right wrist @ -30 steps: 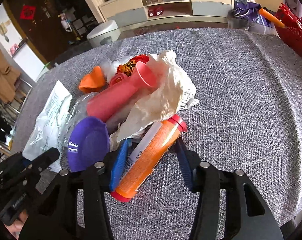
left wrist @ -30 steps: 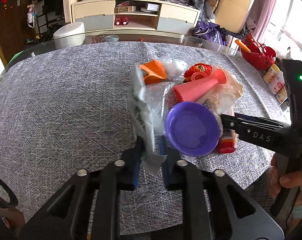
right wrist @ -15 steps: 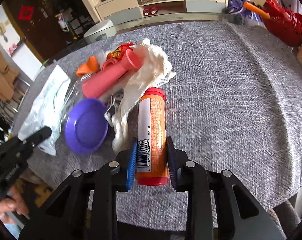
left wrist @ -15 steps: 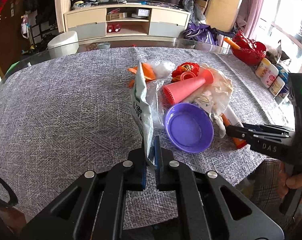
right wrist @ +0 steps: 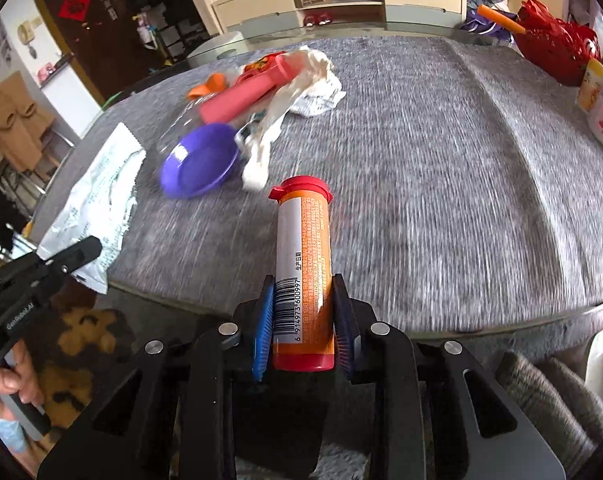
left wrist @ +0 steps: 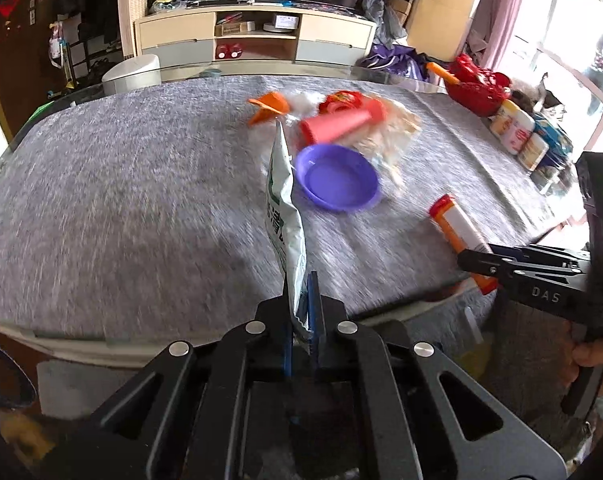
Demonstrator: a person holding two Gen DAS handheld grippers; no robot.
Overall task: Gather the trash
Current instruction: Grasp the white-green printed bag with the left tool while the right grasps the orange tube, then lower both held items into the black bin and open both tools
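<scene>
My left gripper [left wrist: 300,308] is shut on a white and green plastic wrapper [left wrist: 283,216], held on edge above the table's near edge; the wrapper also shows in the right wrist view [right wrist: 97,216]. My right gripper [right wrist: 303,322] is shut on an orange tube with a red cap [right wrist: 303,256], lifted over the near edge; the tube also shows in the left wrist view [left wrist: 459,232]. On the grey tablecloth [left wrist: 121,184] lie a purple bowl [left wrist: 335,178], a pink cone [left wrist: 341,126], crumpled white paper [right wrist: 313,80] and an orange scrap [left wrist: 269,106].
A red basket [right wrist: 553,46] and several white bottles [left wrist: 519,134] stand along the table's right side. A cabinet [left wrist: 253,42] stands behind the table. The floor shows below the near edge.
Both grippers have pulled back toward the near table edge, lifting the wrapper and the orange tube away from the pile. The pile now lies farther off.
</scene>
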